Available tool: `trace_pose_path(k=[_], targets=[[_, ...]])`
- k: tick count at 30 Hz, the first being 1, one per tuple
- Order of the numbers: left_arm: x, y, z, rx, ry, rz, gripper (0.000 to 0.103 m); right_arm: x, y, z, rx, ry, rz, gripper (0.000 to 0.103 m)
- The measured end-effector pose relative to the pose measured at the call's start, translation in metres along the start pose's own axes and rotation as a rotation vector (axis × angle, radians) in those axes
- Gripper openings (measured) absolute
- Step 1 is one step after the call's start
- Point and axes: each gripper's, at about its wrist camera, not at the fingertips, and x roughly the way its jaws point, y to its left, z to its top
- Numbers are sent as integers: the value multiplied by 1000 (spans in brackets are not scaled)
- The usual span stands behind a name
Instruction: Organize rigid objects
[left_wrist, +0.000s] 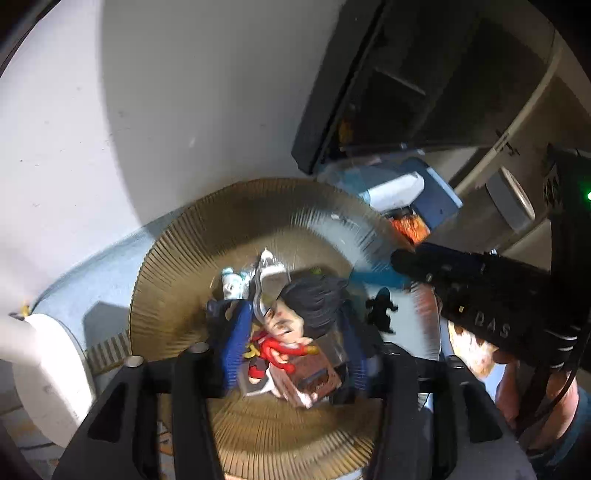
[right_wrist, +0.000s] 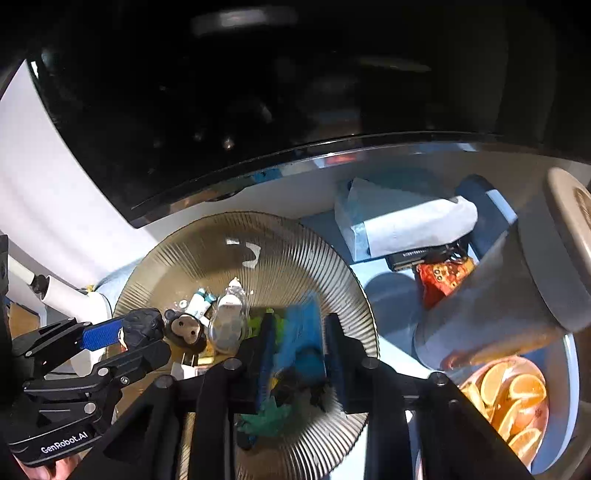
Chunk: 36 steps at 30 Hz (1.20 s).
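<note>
Your left gripper (left_wrist: 291, 343) points steeply down, jaws spread around the red figurine (left_wrist: 284, 347) over the ribbed dish (left_wrist: 177, 258). Your right gripper (right_wrist: 299, 354) does likewise, spread around the blue toy (right_wrist: 304, 339). Both crowd the dish's middle.

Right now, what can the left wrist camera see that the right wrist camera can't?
Only the left wrist view shows the red-suited figurine whole, between the left gripper fingers. Only the right wrist view shows the bowl of orange slices and the blue toy between the right gripper fingers. Both show the ribbed glass plate and the red snack packet.
</note>
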Motion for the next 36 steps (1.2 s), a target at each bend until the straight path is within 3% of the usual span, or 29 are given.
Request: trace_pose_path(k=[1,2,8,15,36], targets=[[0,1,0,-9,-10,2,77,-2,-2,3,14,-15,12,52],[-1,3,0,-23,-17,7,83,-4,-2,5,18,-19,11,52],[-12,13,-10,-62,-8,15,83,-16,6,-4,13,-10,5,52],[-59,22,-42,-91,-48,39,83,-37,30,-29,-8,5,9,52],[-222,92,-177,-248,-182,139,83,-104,172,-131,-114,-11,48,58]])
